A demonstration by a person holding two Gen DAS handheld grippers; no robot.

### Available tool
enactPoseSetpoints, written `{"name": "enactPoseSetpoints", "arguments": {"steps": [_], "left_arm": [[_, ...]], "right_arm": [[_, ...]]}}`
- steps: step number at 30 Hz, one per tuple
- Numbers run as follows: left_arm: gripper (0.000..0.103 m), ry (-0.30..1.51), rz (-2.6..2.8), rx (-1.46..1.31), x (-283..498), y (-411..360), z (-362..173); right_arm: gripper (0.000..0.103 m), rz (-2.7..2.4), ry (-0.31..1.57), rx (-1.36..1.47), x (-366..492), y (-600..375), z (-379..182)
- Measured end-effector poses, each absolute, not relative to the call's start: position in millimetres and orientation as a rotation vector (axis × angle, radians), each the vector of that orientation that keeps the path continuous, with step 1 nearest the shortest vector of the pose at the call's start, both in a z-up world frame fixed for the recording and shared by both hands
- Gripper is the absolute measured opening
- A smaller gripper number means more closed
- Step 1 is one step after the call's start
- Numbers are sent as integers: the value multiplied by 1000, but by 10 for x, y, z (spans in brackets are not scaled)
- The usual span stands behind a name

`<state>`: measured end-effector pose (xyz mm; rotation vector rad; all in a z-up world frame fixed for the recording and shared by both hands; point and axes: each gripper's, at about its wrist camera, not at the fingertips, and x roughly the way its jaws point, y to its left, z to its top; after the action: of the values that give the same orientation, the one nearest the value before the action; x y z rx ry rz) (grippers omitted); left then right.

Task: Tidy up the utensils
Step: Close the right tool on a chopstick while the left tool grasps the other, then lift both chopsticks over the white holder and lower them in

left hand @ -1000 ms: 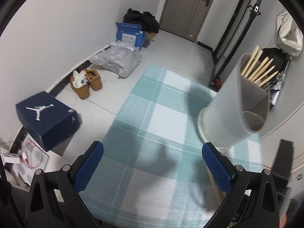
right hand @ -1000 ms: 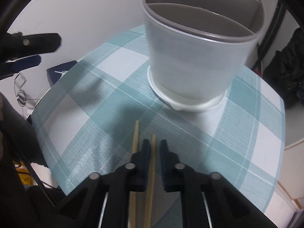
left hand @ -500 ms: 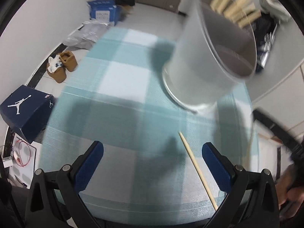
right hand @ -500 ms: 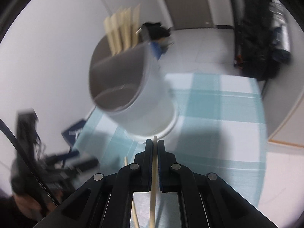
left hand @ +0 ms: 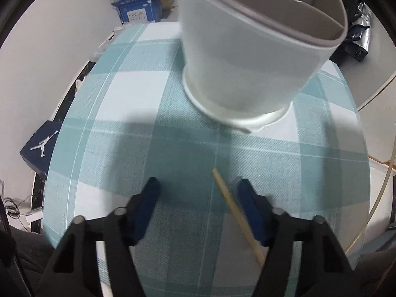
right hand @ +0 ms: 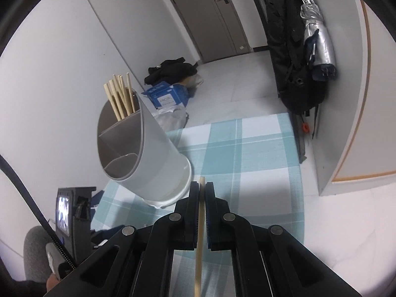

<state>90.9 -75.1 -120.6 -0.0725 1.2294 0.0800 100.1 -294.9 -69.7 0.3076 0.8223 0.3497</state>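
I have one chopstick clamped in the right hand-held gripper beside the divided utensil holder, while the left hand-held gripper, jaws just closing yet not gripping, straddles the chopstick on the bench before that holder; next, pinch squarely.

Teal-and-white checked tablecloth; navy shoebox on floor left; blue cardboard box and black clothes pile far; silver folded umbrella right.
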Motion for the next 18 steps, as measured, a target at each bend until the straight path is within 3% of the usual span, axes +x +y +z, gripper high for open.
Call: {"name": "enactPoseSetpoints", "arguments": {"steps": [2,4,6,7,13,18], "left_arm": [[41,1243,98,-85,931,-755,-1189],[27,1250,120,-115,948,-744,-1172],[7,1255,128,-140,956,-753,-1160],[4,1257,126,-149,960,-778,-1169],[1,1221,96,-224,901,-670,-1165],[1,1079,55,-222,703,-521,-877]], "right_arm": [[4,350,819,321,1006,-2977,-715],[4,351,819,334,1010,-3002,-702],[4,353,811,348,1015,-3019,-681],[4,354,807,352,1010,-3026,-669],[4,364,792,353,951,-3045,-614],[4,361,770,342,889,-3039,-569]]}}
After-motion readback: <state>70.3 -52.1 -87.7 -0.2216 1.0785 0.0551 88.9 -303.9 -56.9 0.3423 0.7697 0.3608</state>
